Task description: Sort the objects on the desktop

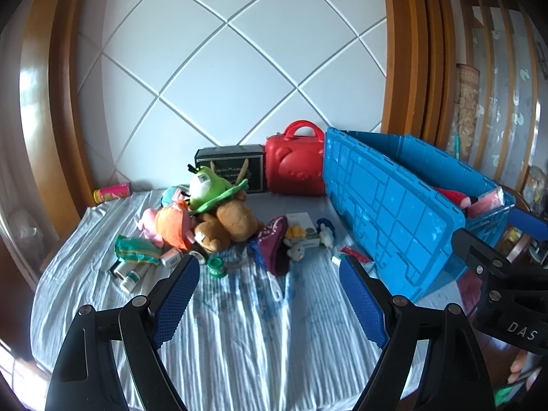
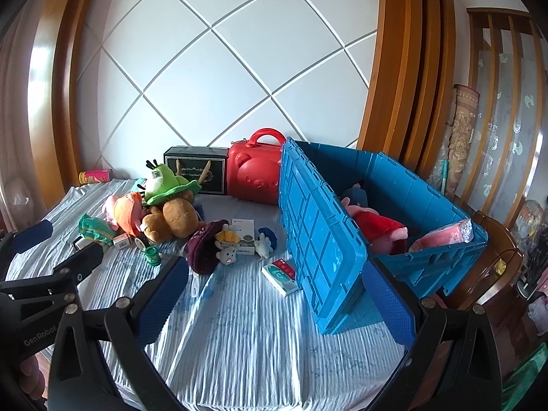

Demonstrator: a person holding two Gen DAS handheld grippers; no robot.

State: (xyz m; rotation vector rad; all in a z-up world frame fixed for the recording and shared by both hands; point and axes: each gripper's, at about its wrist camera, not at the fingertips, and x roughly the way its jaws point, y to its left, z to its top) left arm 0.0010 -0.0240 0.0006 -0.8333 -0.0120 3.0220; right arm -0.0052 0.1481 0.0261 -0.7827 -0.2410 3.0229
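Right wrist view: the blue crate [image 2: 394,205] at right of the frame already holds a pink plush [image 2: 376,229] and a pink packet [image 2: 445,236]. The toy pile [image 2: 164,205] at centre left waits on the bench [image 2: 257,325]. Both tools, left tool [image 1: 270,294] and right tool [image 2: 274,301], stand apart and empty. The crate's bottom is hidden.

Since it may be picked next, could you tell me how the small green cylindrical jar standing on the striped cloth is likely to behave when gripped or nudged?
The small green cylindrical jar looks rigid, so it probably won't deform. Being round, it would likely roll if tipped. It stands on the wrinkled striped cloth, so a nudge might topple it.
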